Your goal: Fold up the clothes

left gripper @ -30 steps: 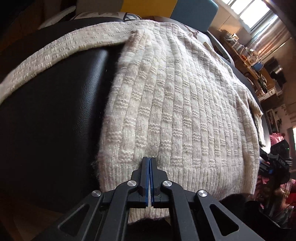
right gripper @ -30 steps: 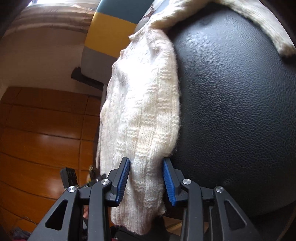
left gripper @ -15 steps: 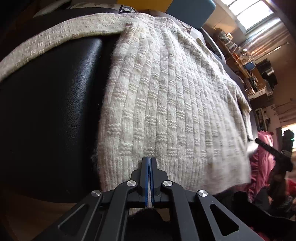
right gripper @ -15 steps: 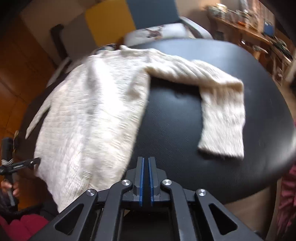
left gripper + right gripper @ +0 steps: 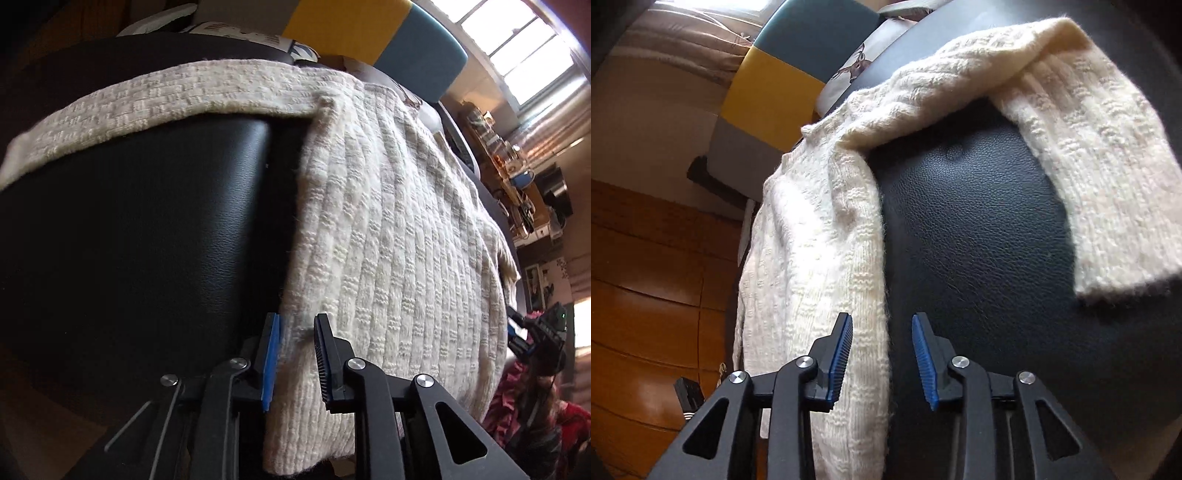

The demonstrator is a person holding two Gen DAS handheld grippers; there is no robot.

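**Sweater spread on black seat, both tongs apart**

On the black seat [image 5: 147, 229] lies a cream sweater [image 5: 399, 236], its body reaching the near edge. Only the left wrist view shows one sleeve [image 5: 147, 107] stretched straight out sideways; only the right wrist view shows the other sleeve [image 5: 1082, 147] bent back onto the seat. The left tongs [image 5: 295, 360] stand parted, straddling the sweater's near corner. The right tongs [image 5: 882, 360] gape wider around its side edge, gripping nothing.

A round black leather-look table [image 5: 979, 229] carries a cream knit sweater [image 5: 399, 236], its body spread flat, one sleeve [image 5: 1082, 147] bent across the bare top.
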